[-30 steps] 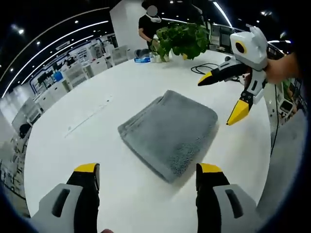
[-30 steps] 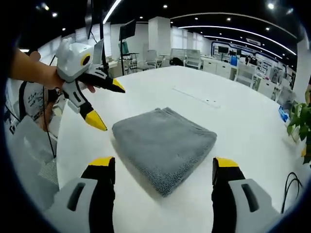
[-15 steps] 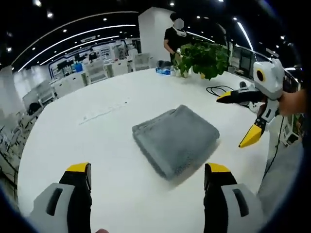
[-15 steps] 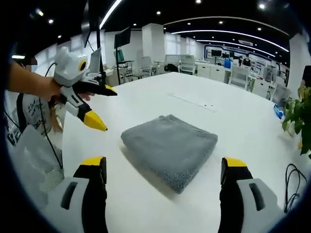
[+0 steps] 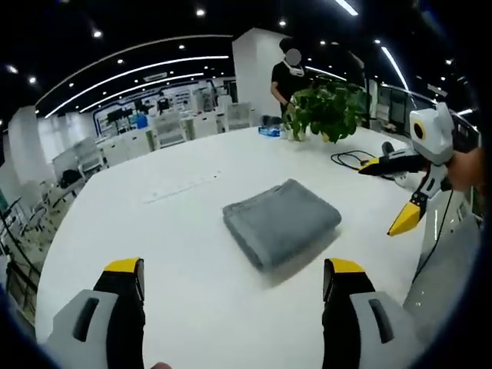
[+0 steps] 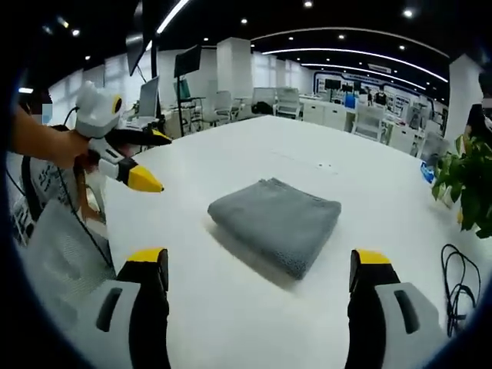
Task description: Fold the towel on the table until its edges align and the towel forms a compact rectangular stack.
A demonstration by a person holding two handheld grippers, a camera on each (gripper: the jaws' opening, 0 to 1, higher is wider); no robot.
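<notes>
A grey towel (image 5: 281,221) lies folded into a compact rectangle in the middle of the white table (image 5: 154,231); the right gripper view has the towel (image 6: 277,218) ahead of its jaws. My left gripper (image 5: 231,270) is open, held back from the towel with nothing between its yellow-tipped jaws. My right gripper (image 6: 261,260) is open too, likewise apart from the towel. The right gripper (image 5: 400,192) enters the left gripper view from the right, held by a hand. The left gripper (image 6: 146,157) appears at the left of the right gripper view, jaws apart.
A potted green plant (image 5: 327,111) stands at the table's far side, with a black cable (image 5: 350,159) beside it and a person (image 5: 288,77) behind. A plant (image 6: 465,188) and cable (image 6: 457,277) sit at the right. Office desks and chairs ring the table.
Both grippers have drawn back and up from the towel, so it looks smaller and farther in both views. The towel itself has stayed folded in place.
</notes>
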